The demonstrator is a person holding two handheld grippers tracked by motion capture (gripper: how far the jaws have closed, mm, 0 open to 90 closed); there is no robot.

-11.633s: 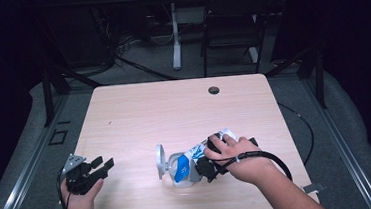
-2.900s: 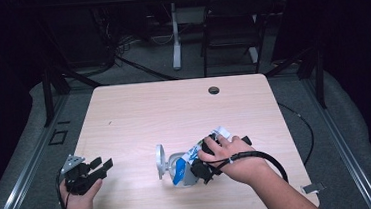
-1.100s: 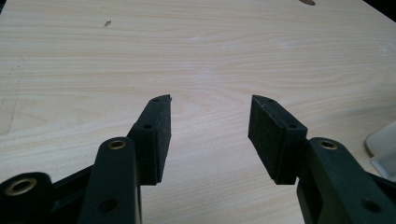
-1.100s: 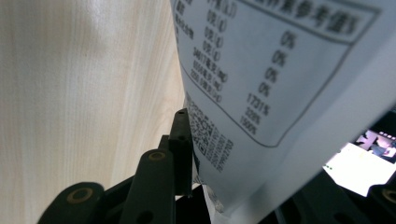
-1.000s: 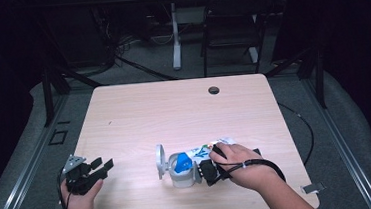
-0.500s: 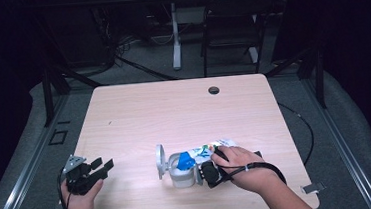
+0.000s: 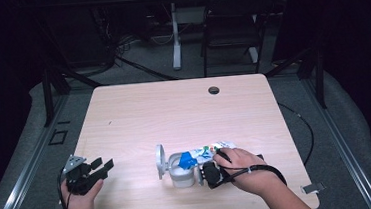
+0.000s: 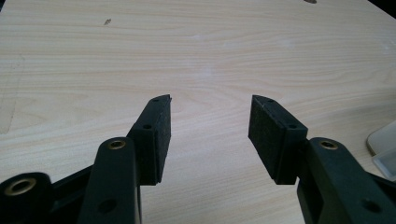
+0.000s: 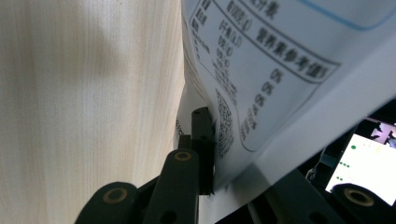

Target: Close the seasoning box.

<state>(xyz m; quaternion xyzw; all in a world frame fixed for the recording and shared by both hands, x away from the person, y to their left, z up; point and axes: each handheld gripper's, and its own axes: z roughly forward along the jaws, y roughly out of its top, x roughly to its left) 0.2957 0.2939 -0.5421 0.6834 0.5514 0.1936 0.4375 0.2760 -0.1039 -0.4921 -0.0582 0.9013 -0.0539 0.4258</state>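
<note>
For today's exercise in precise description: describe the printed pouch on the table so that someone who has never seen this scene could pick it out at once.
Start at the pale wooden table and go to its near edge, right of centre, where a small white container stands. The pouch leans into it from the right, pinched by the right gripper. It alone is flat, white, with blue and green print.

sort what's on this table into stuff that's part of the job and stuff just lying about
Part of the job:
- white printed plastic pouch with blue patch, clamped in the right gripper, whose jaws have just been closing
- white round container with hinged lid

Lying about:
- left gripper, open, idle
- round dark cable hole in the table
</note>
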